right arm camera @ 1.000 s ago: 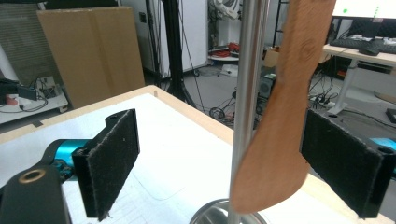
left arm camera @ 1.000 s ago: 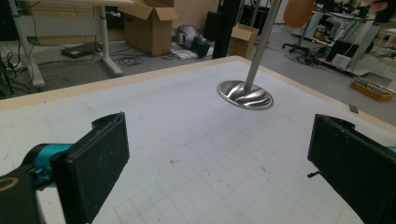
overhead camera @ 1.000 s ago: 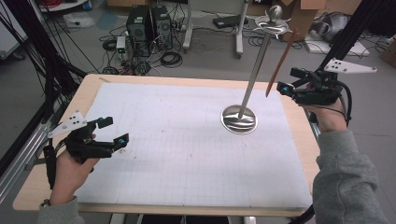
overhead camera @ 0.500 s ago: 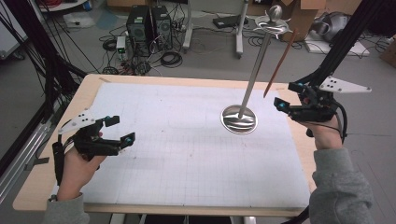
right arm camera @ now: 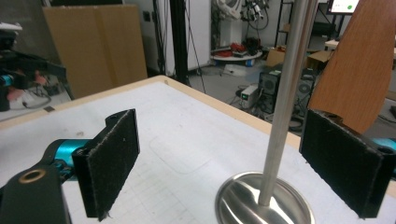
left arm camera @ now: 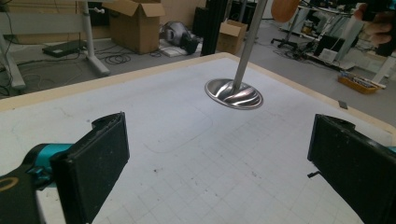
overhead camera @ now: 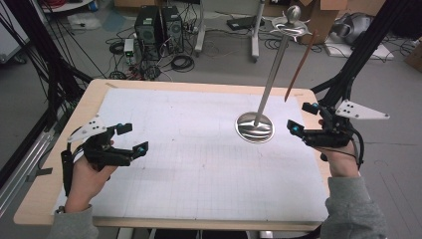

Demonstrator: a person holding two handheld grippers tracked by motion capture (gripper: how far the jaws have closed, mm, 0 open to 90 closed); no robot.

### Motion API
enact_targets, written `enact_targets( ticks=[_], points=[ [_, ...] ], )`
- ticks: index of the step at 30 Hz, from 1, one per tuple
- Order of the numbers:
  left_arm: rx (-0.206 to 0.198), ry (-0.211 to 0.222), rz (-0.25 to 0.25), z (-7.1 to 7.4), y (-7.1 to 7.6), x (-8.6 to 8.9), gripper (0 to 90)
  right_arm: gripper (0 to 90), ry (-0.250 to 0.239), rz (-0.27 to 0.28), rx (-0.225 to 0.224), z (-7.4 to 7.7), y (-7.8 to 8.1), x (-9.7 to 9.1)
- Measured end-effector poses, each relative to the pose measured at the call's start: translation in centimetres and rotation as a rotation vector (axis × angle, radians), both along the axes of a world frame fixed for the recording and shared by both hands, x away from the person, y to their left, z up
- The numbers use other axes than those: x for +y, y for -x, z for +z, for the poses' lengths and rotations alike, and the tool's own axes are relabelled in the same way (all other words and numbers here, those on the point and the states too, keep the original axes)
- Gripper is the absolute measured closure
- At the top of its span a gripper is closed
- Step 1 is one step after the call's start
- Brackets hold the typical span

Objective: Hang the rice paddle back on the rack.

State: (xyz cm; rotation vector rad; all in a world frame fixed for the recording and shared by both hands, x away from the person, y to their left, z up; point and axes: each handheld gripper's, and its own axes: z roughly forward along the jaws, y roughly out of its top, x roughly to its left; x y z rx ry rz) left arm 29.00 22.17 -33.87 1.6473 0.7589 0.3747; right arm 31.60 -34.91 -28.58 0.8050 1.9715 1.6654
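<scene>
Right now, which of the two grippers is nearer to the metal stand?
The right gripper. Its open jaws sit just beside the stand's round base, while the left gripper hangs open far across the white mat.

We are seeing the left gripper climbing away from the near-left corner of the table and travelling inward over the white mat, its forearm stretching further onto the board than a second ago. Its jaws are standing wide apart, as before. On the other side, the right gripper is sliding back from beside the hanging wooden spatula, coming nearer the person and dropping level with the steel stand's round base, close by its right rim.
</scene>
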Motion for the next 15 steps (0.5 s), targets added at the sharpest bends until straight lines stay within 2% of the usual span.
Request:
enact_targets(
  ticks=[5,9,15],
  points=[
    [-0.011,0.000,-0.009,0.0,0.0,-0.1,5.8,11.1,-0.010,-0.004,0.000,-1.2,0.6,0.2],
    [-0.014,-0.004,-0.015,0.1,0.1,-0.1,5.9,11.0,0.010,0.013,0.022,-2.2,0.9,0.4],
    [-0.020,-0.002,-0.021,0.1,0.2,-0.1,5.8,11.0,0.004,0.013,0.040,-3.9,1.3,0.5]
  ],
)
